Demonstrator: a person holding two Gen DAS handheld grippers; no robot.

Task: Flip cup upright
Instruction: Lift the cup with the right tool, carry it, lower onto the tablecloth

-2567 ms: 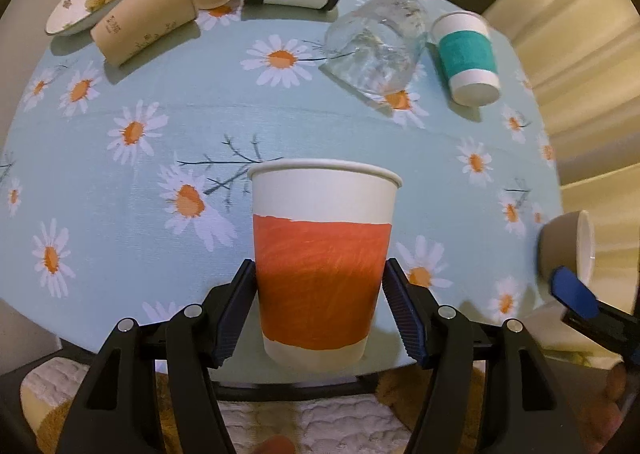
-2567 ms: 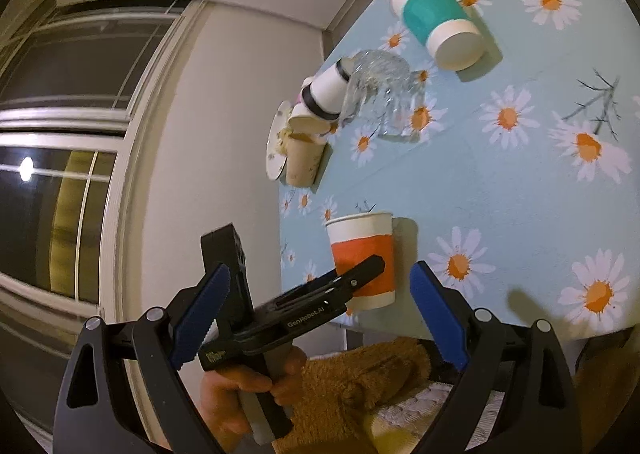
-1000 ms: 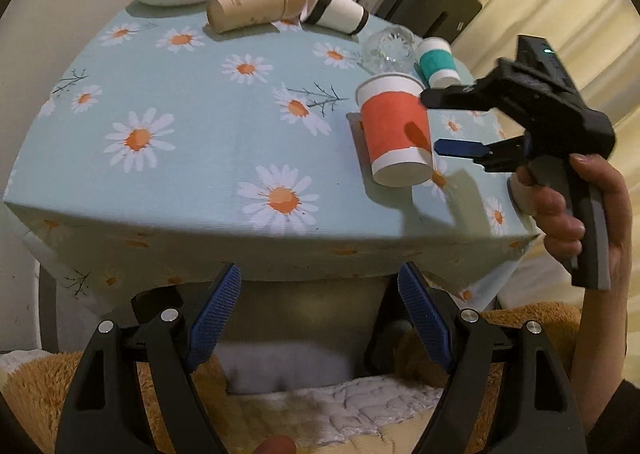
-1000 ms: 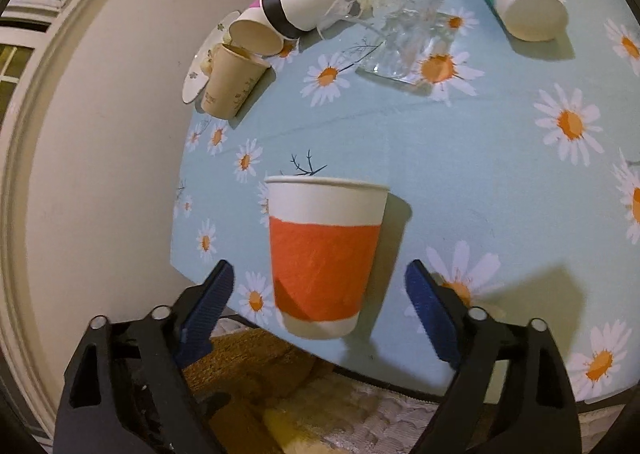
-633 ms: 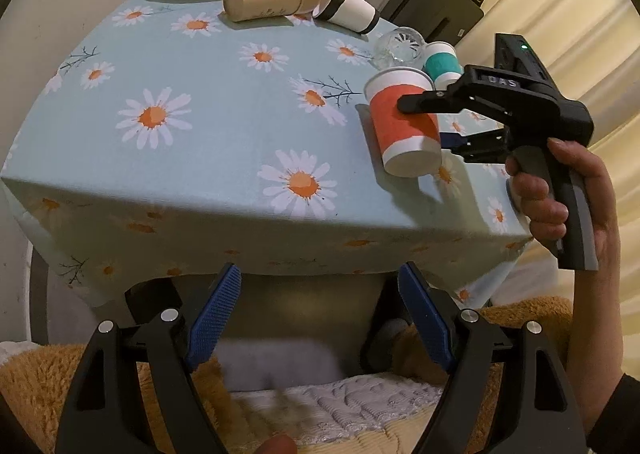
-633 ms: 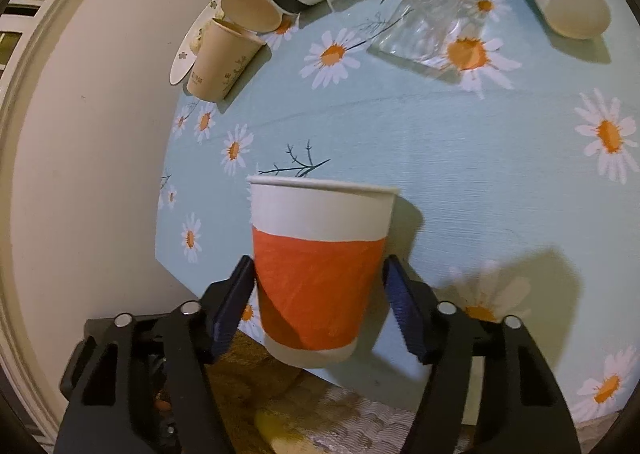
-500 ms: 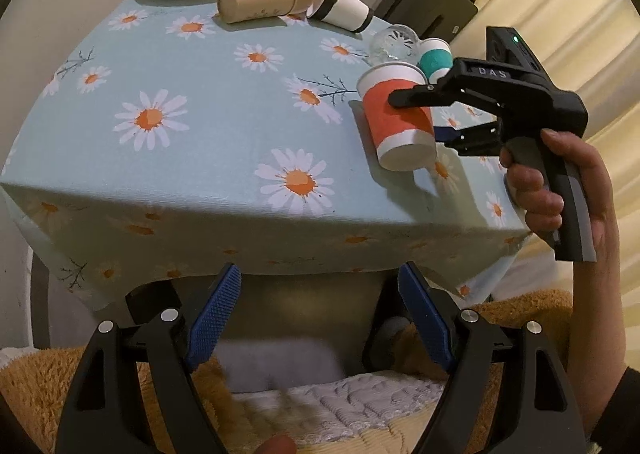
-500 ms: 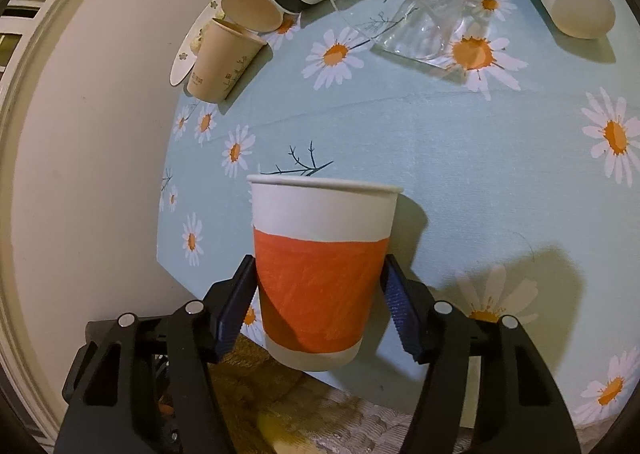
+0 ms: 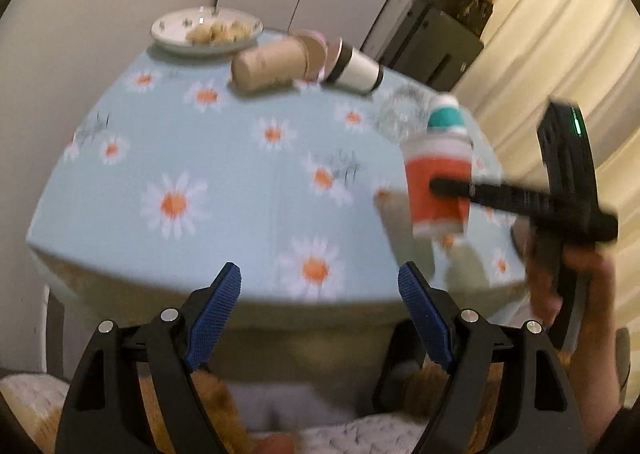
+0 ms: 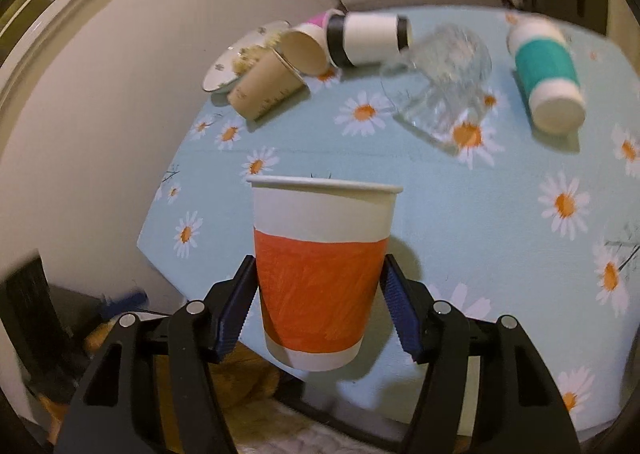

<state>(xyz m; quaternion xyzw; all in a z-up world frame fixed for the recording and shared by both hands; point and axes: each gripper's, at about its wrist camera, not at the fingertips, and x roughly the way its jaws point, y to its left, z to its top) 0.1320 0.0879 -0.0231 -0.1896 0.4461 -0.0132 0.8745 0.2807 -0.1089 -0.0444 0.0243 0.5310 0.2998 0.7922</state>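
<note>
The right gripper [image 10: 320, 306] is clamped on the orange cup [image 10: 322, 278], upright near the front edge of the daisy tablecloth [image 10: 460, 206]; the left gripper [image 9: 320, 314] hangs back off the table with its jaws wide apart, holding nothing. Farther back a glass mug [image 10: 440, 78], a teal cup [image 10: 546, 74] and a black-banded cup [image 10: 366, 36] all lie on their sides.

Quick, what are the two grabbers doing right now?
Left gripper: open, holding nothing.
Right gripper: closed on the orange cup, which is upright.

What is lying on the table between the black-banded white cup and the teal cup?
A clear glass mug lies on its side between the black-banded white cup and the teal cup, seen best in the right wrist view.
</note>
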